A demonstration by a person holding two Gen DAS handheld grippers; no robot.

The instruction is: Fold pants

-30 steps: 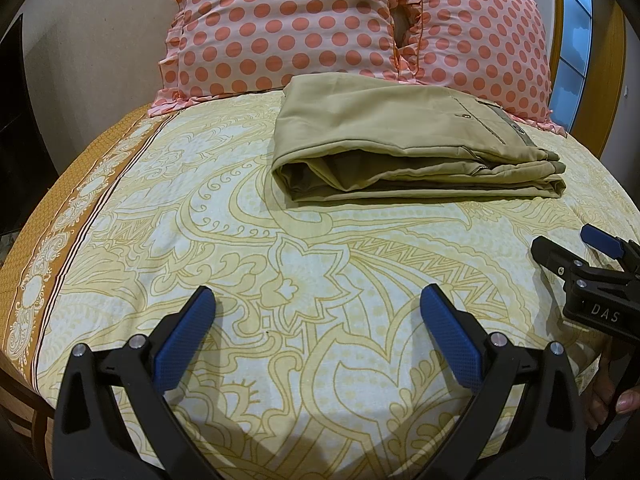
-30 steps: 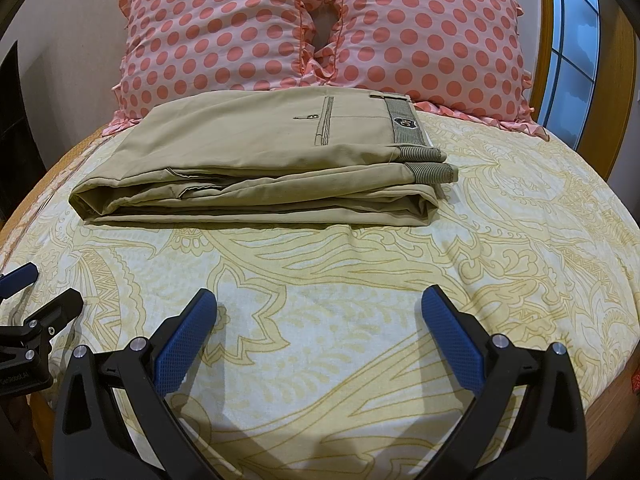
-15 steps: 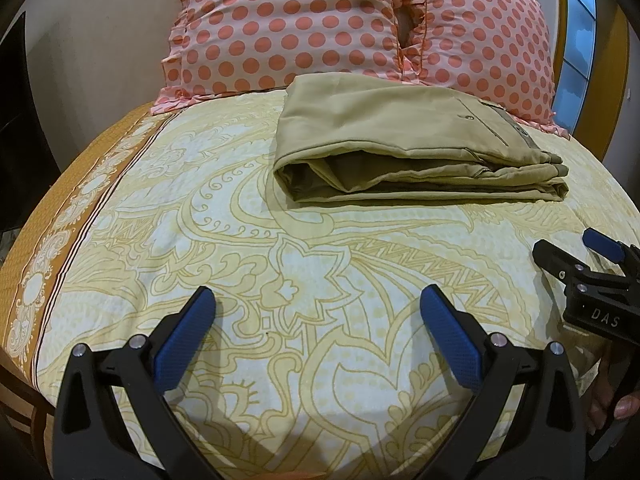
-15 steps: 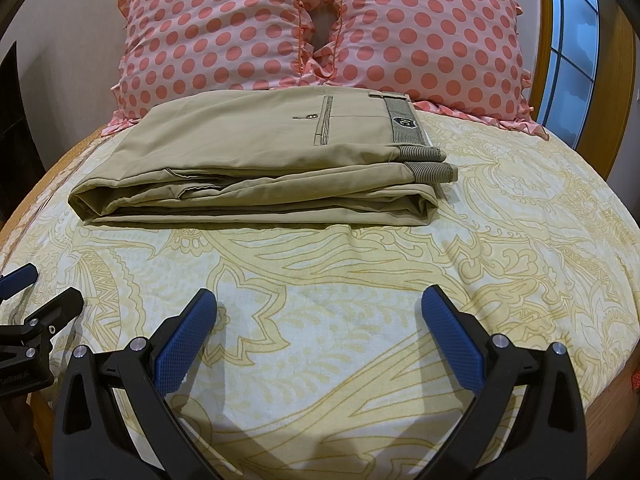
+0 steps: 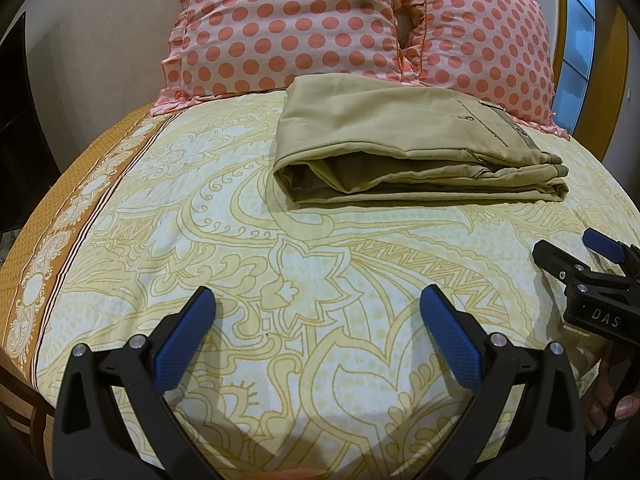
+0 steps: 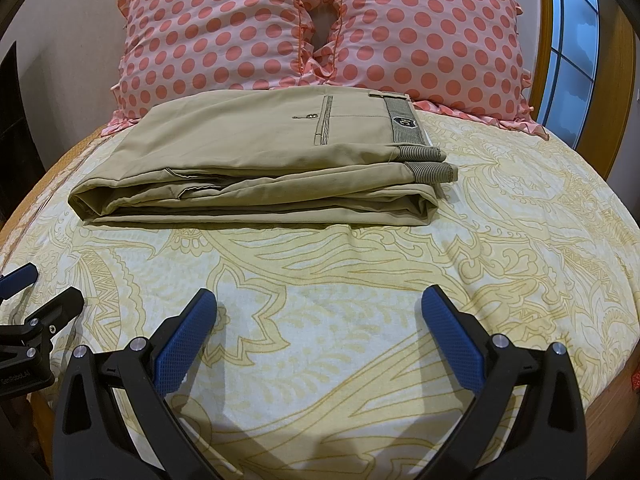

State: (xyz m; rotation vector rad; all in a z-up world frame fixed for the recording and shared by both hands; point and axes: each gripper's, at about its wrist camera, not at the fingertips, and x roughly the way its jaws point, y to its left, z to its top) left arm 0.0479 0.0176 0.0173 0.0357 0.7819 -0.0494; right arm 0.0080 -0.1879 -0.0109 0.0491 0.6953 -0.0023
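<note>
- Khaki pants [image 6: 256,164] lie folded into a flat stack of several layers on the bed, close to the far end, with the striped waistband [image 6: 404,124] on the right side of the stack.
- 2 pink pillows [image 6: 320,28] with coral dots stand side by side behind the pants, leaning on the wall; the far edge of the stack lies right at their ruffled lower edges.
- The bedsheet [image 6: 500,248] is pale yellow with a leafy ornament, and in the left wrist view an ochre border [image 5: 60,216] runs along its left side.
- The left gripper [image 5: 316,336] hovers over the near part of the sheet, well apart from the pants, its blue-padded fingers [image 5: 188,340] spread wide with nothing between them.
- The right gripper [image 6: 318,336] sits likewise over bare sheet, fingers [image 6: 452,340] splayed and empty.
- Each gripper shows at the edge of the other's view, side by side.
- A window [image 6: 568,48] with a wooden frame is at the right.
</note>
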